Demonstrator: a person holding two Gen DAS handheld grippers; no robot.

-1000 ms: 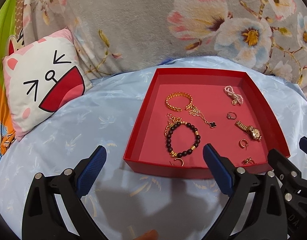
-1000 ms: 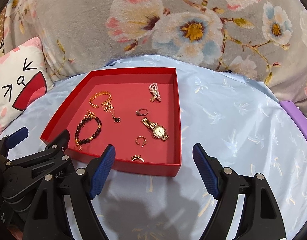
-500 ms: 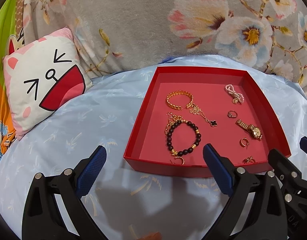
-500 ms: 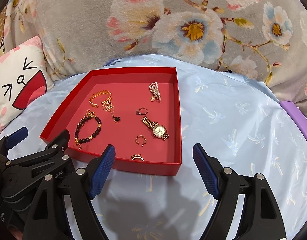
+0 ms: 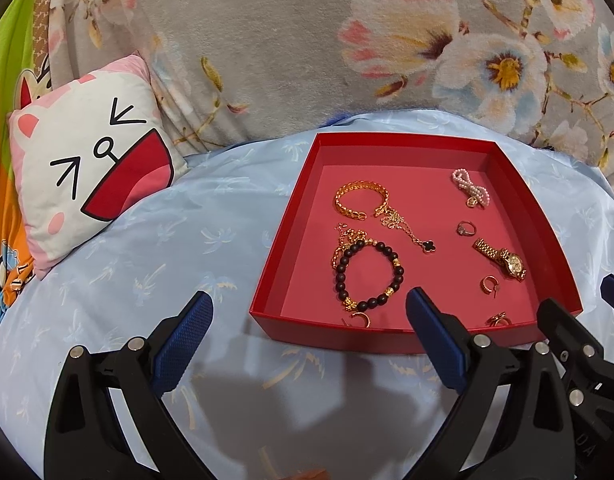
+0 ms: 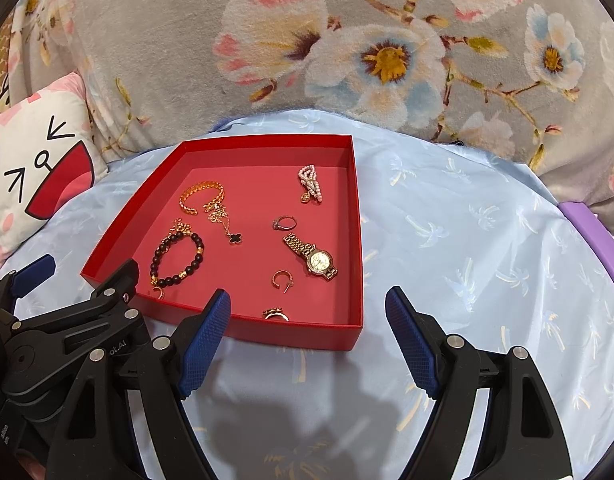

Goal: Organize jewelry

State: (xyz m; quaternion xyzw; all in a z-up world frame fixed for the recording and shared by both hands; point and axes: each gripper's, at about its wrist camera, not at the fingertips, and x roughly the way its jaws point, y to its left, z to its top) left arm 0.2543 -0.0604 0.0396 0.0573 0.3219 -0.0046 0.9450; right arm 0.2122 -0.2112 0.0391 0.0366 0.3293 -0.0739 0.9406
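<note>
Jewelry lies scattered on the floor of a shallow red tray (image 5: 285, 240) that rests on a pale blue sheet (image 5: 167, 248) printed with palm motifs.

Left half of the tray: a gold chain bracelet (image 5: 361, 200) toward the far wall; just beside it a fine gold necklace with a black clover pendant (image 5: 428, 246); nearer the front, a dark beaded bracelet (image 5: 369, 274) with gold spacers, overlapping a small gold chain at its far-left edge. A small gold hoop (image 5: 359, 320) lies just by the front wall.

Right half: a pearl bow piece (image 6: 311, 184) near the far wall; below it a ring (image 6: 285, 223); then a gold watch (image 6: 313, 257), lying flat and angled; a gold hoop earring (image 6: 282, 279); and a small gold piece (image 6: 275, 314) partly hidden behind the front wall.

The left gripper (image 5: 307, 330) hovers before the tray's front-left corner, jaws spread wide and holding nothing. The right gripper (image 6: 307, 326) hovers before the front-right corner, jaws likewise spread wide and empty. The two stand side by side, each visible at the edge of the other's view.

Beyond the tray: a grey floral blanket (image 6: 347, 40); at left, a cartoon-face cushion (image 5: 95, 168); at far right, a purple object (image 6: 595, 236) on the sheet.
</note>
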